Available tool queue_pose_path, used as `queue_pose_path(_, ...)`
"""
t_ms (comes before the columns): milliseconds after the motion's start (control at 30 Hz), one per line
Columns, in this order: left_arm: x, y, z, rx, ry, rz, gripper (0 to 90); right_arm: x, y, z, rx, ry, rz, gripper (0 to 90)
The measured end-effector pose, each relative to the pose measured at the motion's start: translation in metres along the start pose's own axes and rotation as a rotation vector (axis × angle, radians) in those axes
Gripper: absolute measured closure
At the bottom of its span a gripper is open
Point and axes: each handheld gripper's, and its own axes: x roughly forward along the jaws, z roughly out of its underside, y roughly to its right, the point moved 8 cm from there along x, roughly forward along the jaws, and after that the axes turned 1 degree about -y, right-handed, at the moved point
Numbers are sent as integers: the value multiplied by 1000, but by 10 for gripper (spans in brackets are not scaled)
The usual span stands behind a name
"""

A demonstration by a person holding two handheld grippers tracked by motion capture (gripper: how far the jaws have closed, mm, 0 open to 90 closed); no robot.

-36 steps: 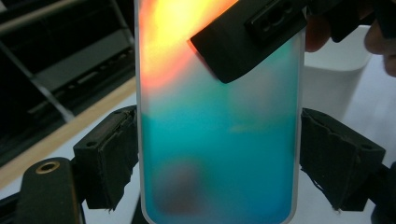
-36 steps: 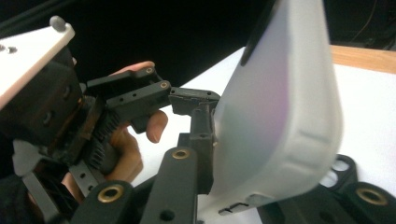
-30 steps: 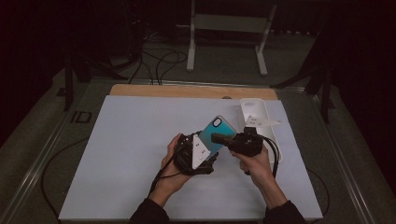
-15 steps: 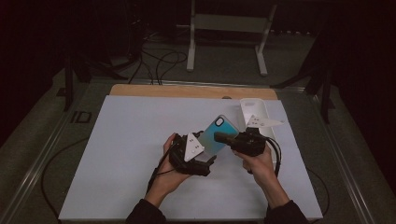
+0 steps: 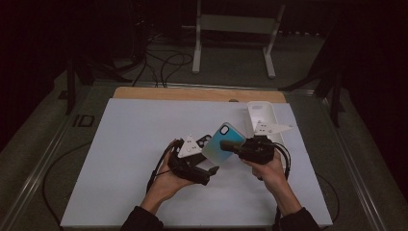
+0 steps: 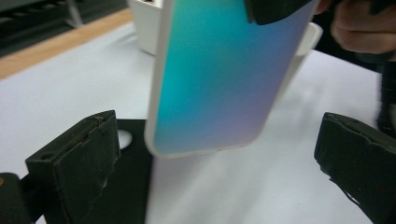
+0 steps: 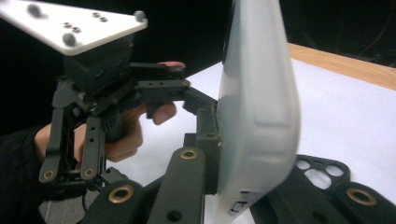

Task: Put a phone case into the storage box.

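Observation:
A phone case with a teal-to-violet gradient back (image 5: 223, 143) is held tilted above the white table, and my right gripper (image 5: 235, 146) is shut on its right edge. The right gripper view catches that case edge-on (image 7: 257, 107), clamped in my right gripper (image 7: 252, 186). My left gripper (image 5: 209, 159) sits just left of the case, open; its jaws have just been opening. Seen from the left gripper (image 6: 217, 172), the case (image 6: 210, 79) hangs between the two spread pads without touching either. A black phone case (image 5: 204, 140) lies flat on the table under it.
A white phone case (image 5: 262, 115) lies at the back right of the table surface (image 5: 120, 144). A wooden strip (image 5: 192, 94) runs along the far edge. Cables trail off the near side from both grippers. A white stand (image 5: 235, 33) rises beyond the table.
The left gripper's jaws have spread apart and come off the gradient case, and that hand has shifted a little left. The right gripper keeps holding the case in place.

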Motion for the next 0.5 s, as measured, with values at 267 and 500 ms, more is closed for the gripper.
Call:
queue_pose_path(267, 3, 9, 4, 14, -24, 84, 97, 5, -15, -1, -63, -19, -73, 863)
queue_pose_path(500, 3, 14, 4, 8, -11, 159, 239, 6, -25, 1, -99, -43, -144, 862)
